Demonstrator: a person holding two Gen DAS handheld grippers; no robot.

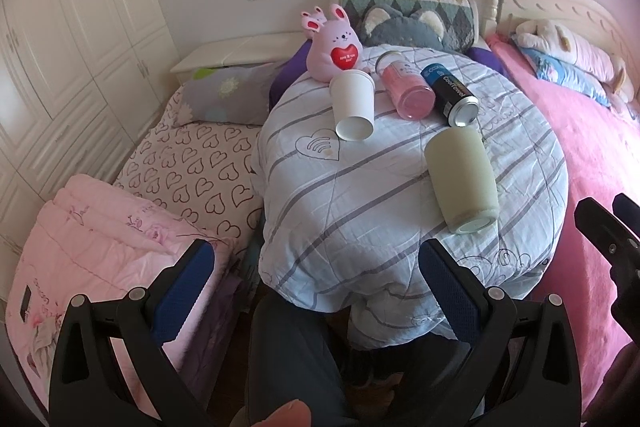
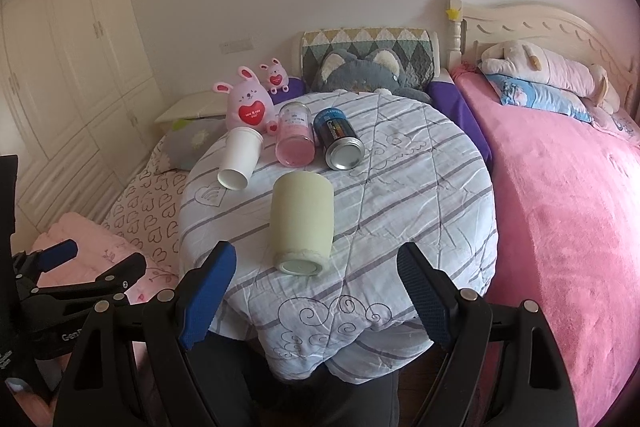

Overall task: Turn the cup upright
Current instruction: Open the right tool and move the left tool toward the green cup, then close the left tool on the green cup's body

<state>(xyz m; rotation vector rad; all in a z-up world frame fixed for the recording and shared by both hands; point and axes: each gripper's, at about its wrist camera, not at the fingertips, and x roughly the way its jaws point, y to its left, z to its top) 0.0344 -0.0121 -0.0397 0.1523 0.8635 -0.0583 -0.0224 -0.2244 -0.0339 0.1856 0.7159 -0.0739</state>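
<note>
We see the pale green cup (image 1: 462, 179) lying on its side — seemingly base toward us — ahead of our wide-open left gripper (image 1: 316, 263), untouched.

Matt pale cup (image 2: 302, 223); white paper cup (image 2: 239, 158); shiny metal can (image 2: 339, 143); quilted cloth cover (image 2: 420, 187).

The table cover (image 2: 420, 187) is pale blue-white with grey stripes and outlined clouds. On it lie a pale green cup (image 2: 302, 223), a white paper cup (image 2: 239, 159), a clear jar filled pink (image 2: 295, 137) and a black-and-blue can (image 2: 338, 139). The far rabbit toy (image 2: 248, 105) is pink with a red heart. The right bedspread (image 2: 568, 227) is bright pink; the left sheet (image 1: 200, 167) shows outlined hearts.
</note>
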